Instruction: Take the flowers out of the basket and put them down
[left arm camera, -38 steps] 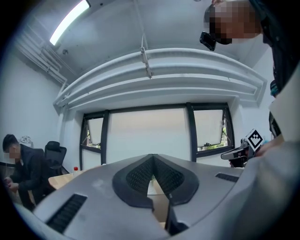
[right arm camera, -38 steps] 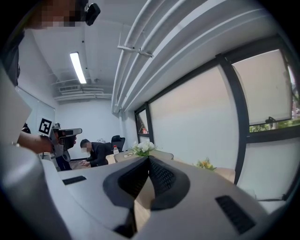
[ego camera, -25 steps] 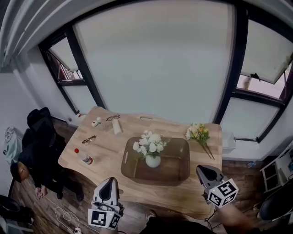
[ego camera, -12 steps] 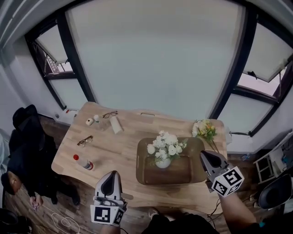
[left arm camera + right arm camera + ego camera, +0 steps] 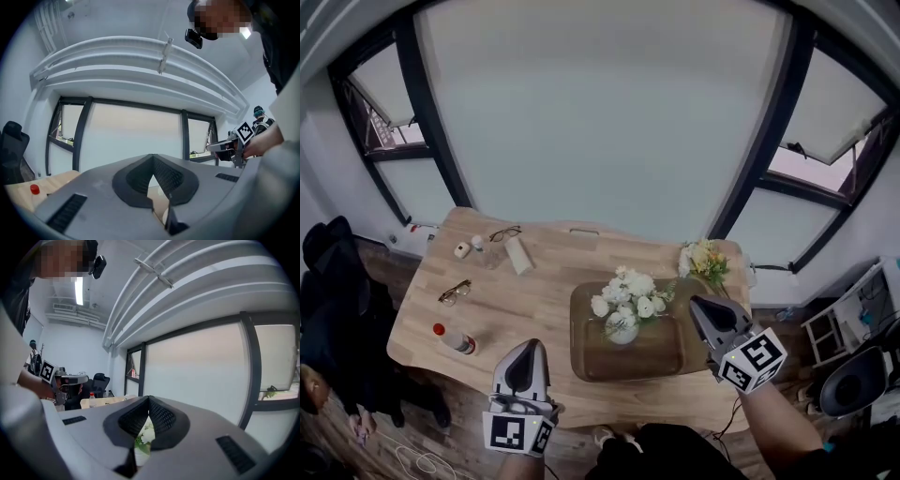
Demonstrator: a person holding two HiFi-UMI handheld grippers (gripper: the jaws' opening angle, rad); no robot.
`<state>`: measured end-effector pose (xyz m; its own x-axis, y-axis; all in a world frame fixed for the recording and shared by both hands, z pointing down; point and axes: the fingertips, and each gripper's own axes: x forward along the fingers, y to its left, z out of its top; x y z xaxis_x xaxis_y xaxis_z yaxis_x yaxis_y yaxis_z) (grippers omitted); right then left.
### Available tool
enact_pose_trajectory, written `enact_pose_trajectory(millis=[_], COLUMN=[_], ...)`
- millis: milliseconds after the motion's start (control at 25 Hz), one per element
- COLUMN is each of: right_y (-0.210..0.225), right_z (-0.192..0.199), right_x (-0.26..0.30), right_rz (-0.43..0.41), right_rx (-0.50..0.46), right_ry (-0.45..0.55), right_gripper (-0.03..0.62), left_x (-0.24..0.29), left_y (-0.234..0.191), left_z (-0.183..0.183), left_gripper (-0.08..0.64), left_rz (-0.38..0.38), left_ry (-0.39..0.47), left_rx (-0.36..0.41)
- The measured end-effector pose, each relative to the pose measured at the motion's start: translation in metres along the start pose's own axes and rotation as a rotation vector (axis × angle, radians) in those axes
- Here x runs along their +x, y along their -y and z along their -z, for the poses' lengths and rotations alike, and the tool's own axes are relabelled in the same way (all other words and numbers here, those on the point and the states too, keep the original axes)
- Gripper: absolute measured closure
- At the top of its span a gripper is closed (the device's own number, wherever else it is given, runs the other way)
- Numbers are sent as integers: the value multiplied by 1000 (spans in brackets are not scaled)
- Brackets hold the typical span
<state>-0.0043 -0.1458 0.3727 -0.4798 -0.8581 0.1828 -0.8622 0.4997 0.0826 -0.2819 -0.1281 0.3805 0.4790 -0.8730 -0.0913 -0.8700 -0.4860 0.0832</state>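
Note:
White flowers (image 5: 625,292) stand in a small white vase (image 5: 621,330) inside a brown translucent basket (image 5: 583,361) at the middle of the wooden table. A yellow bunch of flowers (image 5: 703,260) lies on the table behind the basket's right corner. My right gripper (image 5: 705,305) hovers over the basket's right edge, shut and empty; through the slit under its tips the white flowers (image 5: 143,439) show. My left gripper (image 5: 525,349) is shut and empty at the table's front edge, left of the basket.
On the table's left lie glasses (image 5: 455,292), a red-capped bottle (image 5: 452,338), a second pair of glasses (image 5: 504,233) and a white box (image 5: 519,254). A person in black (image 5: 323,366) sits left of the table. Big windows back the table.
My right gripper has moved left and forward, from beside the basket's right front corner to over its right edge. The left gripper stays at the front edge. The view has shifted.

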Motion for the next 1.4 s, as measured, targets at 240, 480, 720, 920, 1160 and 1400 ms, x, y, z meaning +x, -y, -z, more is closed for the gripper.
enact_pose_trajectory(millis=[240, 480, 720, 920, 1160, 1400], right_y=[3, 14, 48, 46, 26, -22], right_z=[46, 81, 113, 160, 193, 223], right_x=[21, 50, 66, 79, 102, 102], right_rz=[0, -56, 46, -18, -146, -398], right_rx=[49, 75, 170, 216, 208, 116], right_ry=[-58, -102, -161, -325, -425, -540], right_gripper=[571, 571, 571, 571, 571, 569], left_x=[-7, -5, 5, 11, 16, 12], left_y=[-5, -9, -5, -7, -11, -20], left_z=[8, 14, 17, 24, 23, 25], left_gripper=[558, 558, 558, 558, 558, 558], left_rz=[-49, -115, -141, -158, -177, -212], left_ry=[-18, -42, -67, -83, -78, -80], left_rx=[6, 33, 46, 42, 33, 28])
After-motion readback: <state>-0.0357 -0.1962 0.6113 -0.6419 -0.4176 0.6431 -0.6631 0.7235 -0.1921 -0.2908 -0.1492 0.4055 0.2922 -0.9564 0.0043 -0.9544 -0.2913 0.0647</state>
